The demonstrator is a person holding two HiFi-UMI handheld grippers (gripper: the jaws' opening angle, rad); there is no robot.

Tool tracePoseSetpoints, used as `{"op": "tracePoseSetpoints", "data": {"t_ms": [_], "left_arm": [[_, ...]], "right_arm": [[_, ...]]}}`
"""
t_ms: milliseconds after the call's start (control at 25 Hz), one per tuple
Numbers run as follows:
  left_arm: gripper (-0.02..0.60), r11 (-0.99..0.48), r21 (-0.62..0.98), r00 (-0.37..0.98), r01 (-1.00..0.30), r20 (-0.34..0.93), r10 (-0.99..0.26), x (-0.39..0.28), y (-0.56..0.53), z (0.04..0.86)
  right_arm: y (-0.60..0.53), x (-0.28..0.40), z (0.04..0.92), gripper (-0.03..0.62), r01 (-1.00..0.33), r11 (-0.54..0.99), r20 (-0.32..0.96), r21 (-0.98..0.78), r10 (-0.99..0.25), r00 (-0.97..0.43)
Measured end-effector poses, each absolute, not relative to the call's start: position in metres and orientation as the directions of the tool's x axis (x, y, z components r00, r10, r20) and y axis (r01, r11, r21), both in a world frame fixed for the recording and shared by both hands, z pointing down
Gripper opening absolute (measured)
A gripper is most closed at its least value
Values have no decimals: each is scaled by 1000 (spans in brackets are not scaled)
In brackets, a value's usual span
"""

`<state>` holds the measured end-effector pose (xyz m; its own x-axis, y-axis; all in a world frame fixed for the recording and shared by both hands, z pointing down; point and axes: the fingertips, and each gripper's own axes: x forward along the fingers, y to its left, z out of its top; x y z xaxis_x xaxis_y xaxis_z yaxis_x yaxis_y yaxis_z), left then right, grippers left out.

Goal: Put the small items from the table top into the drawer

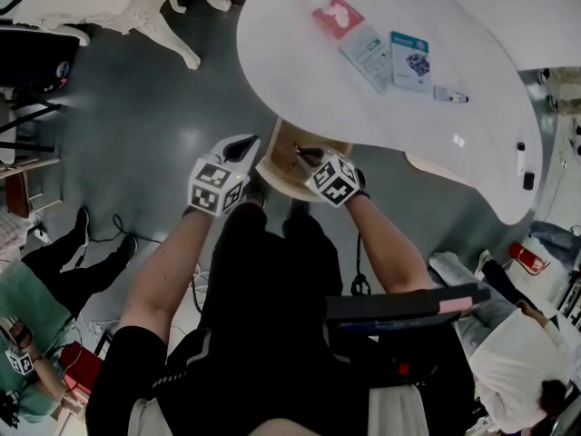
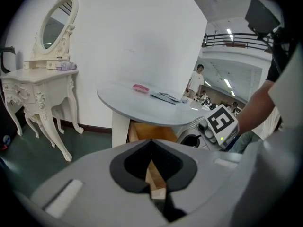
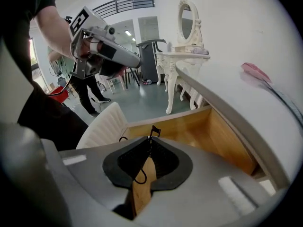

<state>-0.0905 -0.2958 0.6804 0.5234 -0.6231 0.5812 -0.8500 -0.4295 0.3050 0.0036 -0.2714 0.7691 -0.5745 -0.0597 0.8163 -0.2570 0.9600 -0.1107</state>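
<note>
The wooden drawer stands pulled out under the white oval table. My right gripper hangs over the drawer, pointing down into it, shut on a small black wire clip that sticks out past its tips. The drawer's inside lies right beneath. My left gripper is just left of the drawer's corner, shut with nothing in it; its tips meet. On the table lie a pink packet, a grey-white packet, a teal card and a pen.
Two small dark items lie near the table's right edge. A cream dressing table with an oval mirror stands to the left. A cream padded chair back is near the drawer front. People sit at lower left and lower right.
</note>
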Motion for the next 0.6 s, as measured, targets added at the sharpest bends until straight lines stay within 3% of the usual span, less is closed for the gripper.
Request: {"op": "tracePoseSetpoints", "data": {"t_ms": [600], "left_arm": [[0,-413,316,517,-854,599,-611,-100,-302,712]], "right_arm": [[-280,-11,830,25,-224,964,882,-142,21,-471]]}}
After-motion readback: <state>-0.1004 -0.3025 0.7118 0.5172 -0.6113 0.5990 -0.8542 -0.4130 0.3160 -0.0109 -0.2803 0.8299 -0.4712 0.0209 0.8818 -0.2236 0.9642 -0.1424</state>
